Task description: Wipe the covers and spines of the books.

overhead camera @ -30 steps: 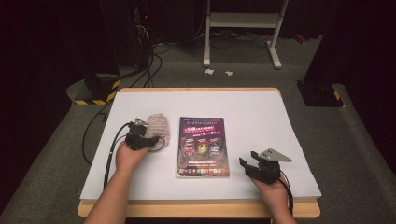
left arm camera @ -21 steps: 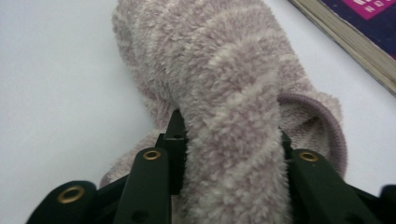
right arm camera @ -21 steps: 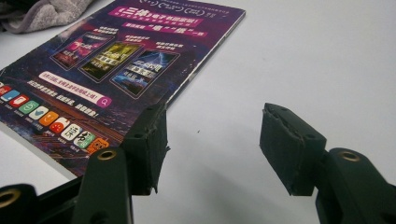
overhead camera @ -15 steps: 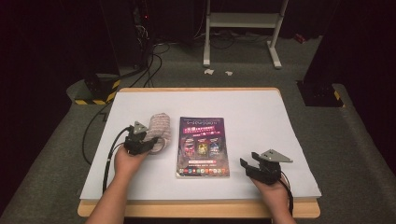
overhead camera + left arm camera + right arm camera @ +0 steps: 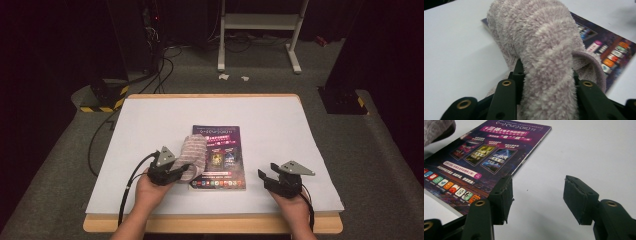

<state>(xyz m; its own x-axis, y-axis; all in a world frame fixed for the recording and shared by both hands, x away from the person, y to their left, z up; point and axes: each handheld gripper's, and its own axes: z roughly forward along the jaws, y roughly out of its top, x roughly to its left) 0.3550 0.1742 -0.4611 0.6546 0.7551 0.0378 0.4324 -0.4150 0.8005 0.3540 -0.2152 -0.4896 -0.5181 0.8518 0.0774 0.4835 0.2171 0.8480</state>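
1. Towel (image 5: 192,152): I count one, a fluffy pale grey-pink roll, clamped at its near end in my left tool (image 5: 172,172). Those jaws have just been closing, with the pile bunched between them in the left gripper view (image 5: 544,57).
2. From my left hand the towel runs toward one o'clock, its far end lying over the left edge of the booklet.
3. Booklet (image 5: 220,155): one, purple-covered, flat at the middle of the desk (image 5: 280,125).
4. My right tool (image 5: 272,180): released, jaws apart over bare white surface at about four o'clock from the booklet, gripping nothing (image 5: 537,197).
5. Tools: two in all.
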